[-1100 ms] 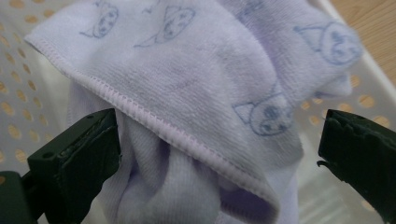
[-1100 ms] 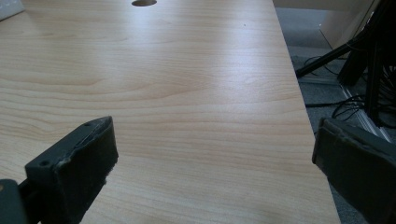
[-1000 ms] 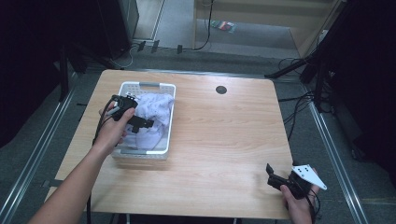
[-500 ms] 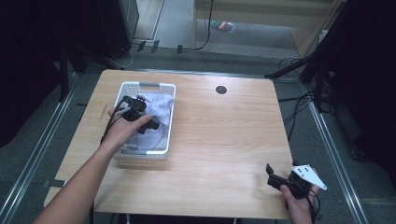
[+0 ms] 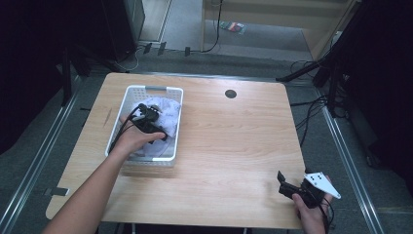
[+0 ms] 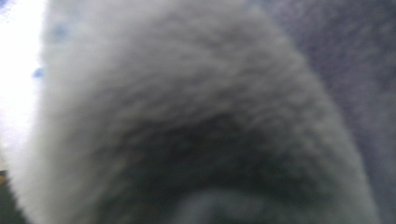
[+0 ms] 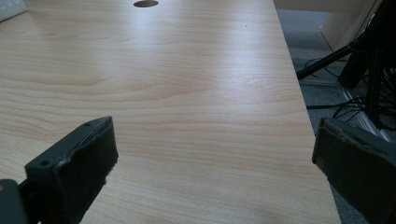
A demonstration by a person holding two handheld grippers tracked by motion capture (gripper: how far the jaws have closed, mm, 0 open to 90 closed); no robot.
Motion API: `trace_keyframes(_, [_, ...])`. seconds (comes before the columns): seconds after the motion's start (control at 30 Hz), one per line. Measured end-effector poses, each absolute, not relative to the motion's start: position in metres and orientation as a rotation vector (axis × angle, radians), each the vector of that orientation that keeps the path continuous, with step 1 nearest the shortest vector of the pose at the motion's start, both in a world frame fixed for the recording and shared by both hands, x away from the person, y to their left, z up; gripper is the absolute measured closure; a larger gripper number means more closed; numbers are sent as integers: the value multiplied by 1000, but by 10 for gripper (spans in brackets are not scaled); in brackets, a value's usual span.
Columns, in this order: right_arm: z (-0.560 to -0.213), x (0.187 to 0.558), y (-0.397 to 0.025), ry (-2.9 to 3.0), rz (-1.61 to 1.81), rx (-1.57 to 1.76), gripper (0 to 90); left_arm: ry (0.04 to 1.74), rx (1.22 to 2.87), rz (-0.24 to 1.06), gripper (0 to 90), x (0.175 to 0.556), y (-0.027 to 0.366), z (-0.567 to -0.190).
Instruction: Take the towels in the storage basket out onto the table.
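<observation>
Risk is sitting mostly with the left gripper [image 5: 148, 119], by my judgement, since it is working blind: pressed down into the cloth [image 5: 163, 114] inside the basket [image 5: 156, 89], it could pinch only a thin fold that slips out on the lift, or snag the heap and drag the light basket along the table [image 5: 234, 146] if the pull is hurried. Nearest the person, at the table's near right corner, the right gripper [image 5: 292, 187] is resting in the hand just above the wood, its jaws standing wide apart with nothing between them (bare tabletop is showing between the two black fingers [image 7: 77, 161] in the right gripper view). It is idling well apart from the work. Farther off, on the left side of the table, the white basket is holding the pale crumpled cloth, and the left hand [image 5: 134, 141] is reaching in over its near rim. The left gripper view is blurring into grey, fuzzy fabric [image 6: 196, 116] right against the lens, so I cannot tell whether those jaws are spread or clamped on the cloth.
</observation>
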State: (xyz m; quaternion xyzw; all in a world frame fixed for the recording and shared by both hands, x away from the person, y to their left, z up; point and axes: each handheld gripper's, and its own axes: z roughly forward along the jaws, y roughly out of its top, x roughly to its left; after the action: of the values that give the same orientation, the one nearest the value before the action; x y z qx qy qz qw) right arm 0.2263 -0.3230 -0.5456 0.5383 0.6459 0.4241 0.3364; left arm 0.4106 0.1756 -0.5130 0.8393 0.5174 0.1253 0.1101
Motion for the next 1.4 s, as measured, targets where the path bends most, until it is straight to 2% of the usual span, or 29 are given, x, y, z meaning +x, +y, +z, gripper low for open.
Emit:
trace_keyframes(0.13, [-546, 226, -323, 1685, 1107, 1403, 1, 1521, 2485, 387, 4, 410, 174, -514])
trace_keyframes(0.27, [-546, 226, -323, 1687, 1106, 1400, 2, 1523, 2488, 408, 47, 410, 175, -513])
trace_keyframes(0.3, [-546, 226, -323, 1687, 1107, 1401, 1, 1537, 2474, 430, 125, 410, 177, -511])
trace_keyframes(0.53, [-546, 226, -323, 1688, 1104, 1403, 3, 1525, 2460, 524, 462, 407, 187, -507])
trace_keyframes(0.67, [-546, 226, -323, 1689, 1103, 1402, 3, 1533, 2450, 546, 525, 407, 188, -507])
trace_keyframes(0.7, [-546, 226, -323, 1689, 1103, 1401, 3, 1542, 2432, 550, 574, 408, 189, -506])
trace_keyframes(0.77, [-546, 227, -323, 1690, 1105, 1399, 3, 1558, 2403, 526, 609, 409, 193, -504])
trace_keyframes(0.97, [-546, 227, -323, 1690, 1105, 1403, 4, 1578, 2310, 445, 652, 412, 208, -499])
trace_keyframes(1.23, [-546, 227, -323, 1693, 1104, 1400, 4, 1568, 2264, 458, 658, 411, 216, -490])
trace_keyframes(1.4, [-546, 227, -323, 1693, 1101, 1399, 4, 1537, 2220, 470, 657, 406, 219, -472])
